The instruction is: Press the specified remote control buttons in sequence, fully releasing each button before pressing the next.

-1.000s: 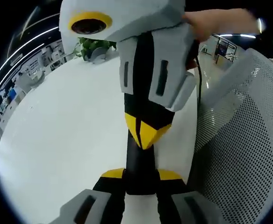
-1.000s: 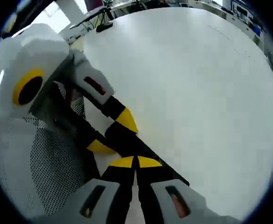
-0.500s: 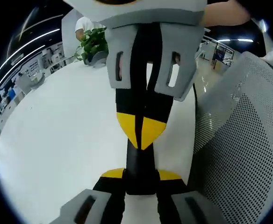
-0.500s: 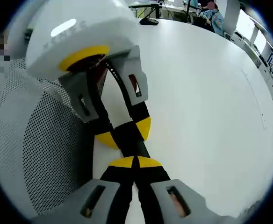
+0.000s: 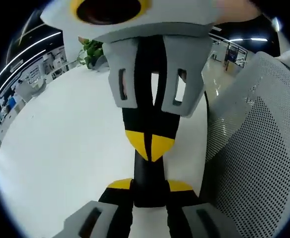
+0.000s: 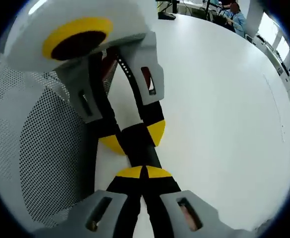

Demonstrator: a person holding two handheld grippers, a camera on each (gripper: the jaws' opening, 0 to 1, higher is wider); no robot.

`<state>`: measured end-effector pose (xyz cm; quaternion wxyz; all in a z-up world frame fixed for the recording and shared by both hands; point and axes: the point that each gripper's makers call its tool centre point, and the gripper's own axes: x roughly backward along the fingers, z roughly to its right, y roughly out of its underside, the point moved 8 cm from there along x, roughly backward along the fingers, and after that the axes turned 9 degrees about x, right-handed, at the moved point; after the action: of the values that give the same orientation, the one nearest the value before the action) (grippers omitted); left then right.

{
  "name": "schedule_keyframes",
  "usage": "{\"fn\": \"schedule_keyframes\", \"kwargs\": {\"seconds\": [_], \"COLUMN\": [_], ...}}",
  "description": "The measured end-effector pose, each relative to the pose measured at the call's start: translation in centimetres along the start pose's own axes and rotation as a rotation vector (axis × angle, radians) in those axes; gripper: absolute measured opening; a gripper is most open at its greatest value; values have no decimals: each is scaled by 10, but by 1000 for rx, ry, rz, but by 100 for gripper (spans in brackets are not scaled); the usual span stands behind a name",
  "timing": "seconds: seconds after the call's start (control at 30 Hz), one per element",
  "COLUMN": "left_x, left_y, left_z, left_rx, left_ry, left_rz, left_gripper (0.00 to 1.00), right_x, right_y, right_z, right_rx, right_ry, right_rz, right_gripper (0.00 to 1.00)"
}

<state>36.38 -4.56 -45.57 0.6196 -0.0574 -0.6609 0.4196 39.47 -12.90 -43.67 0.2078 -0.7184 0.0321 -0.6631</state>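
Over the last second the right tongs [image 5: 150, 148] have swung round in the left gripper view until they face the camera squarely, tips pointing down at it; half a second ago they were already nearly so, and have since dropped a little lower. In the right gripper view the left tongs [image 6: 135, 141] have likewise turned from a slanted pose to a more upright one.

Now the two pairs meet tip to tip over the white desk [image 5: 60, 139]. The left tongs [image 5: 150, 191] hold a black, slim bar, the remote [image 5: 147, 178], between their yellow-tipped jaws; the jaws sit against its sides. The right tongs have their two yellow tips pressed together, closed, and touch the far end of the remote. In the right gripper view those closed tongs [image 6: 144, 173] rest on the same dark remote [image 6: 140, 148], which runs up into the left pair's grip.

A grey mesh chair back [image 5: 254, 148] stands just beside the desk edge, also seen in the right gripper view [image 6: 40, 148]. A green plant [image 5: 93, 49] sits at the far side of the desk.
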Motion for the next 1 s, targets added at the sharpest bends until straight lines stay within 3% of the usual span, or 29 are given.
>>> {"fn": "schedule_keyframes", "kwargs": {"seconds": [0.13,0.3,0.4,0.6,0.67,0.8,0.9,1.0], "left_x": [0,0,0,-1,-1,-1,-1,-1], "left_y": [0,0,0,0,-1,-1,-1,-1], "left_z": [0,0,0,1,0,1,1,2], "left_rx": [8,7,4,-18,-23,-22,-22,-21], "left_ry": [3,4,4,2,3,1,-1,-2], "left_rz": [2,0,-2,-6,-9,-13,-12,-15], "left_gripper": [25,25,25,25,25,25,25,25], "right_x": [-1,-1,-1,0,1,3,9,21], "right_y": [-2,-2,0,-1,0,7,14,18], "right_z": [2,0,5,1,0,0,-4,-10], "right_rx": [-31,-3,-73,-97,-181,-299,-354,-435], "right_ry": [-13,7,-22,19,32,46,79,93], "right_rz": [-10,-20,-6,-19,-16,86,112,180], "right_gripper": [0,0,0,0,0,0,0,0]}}
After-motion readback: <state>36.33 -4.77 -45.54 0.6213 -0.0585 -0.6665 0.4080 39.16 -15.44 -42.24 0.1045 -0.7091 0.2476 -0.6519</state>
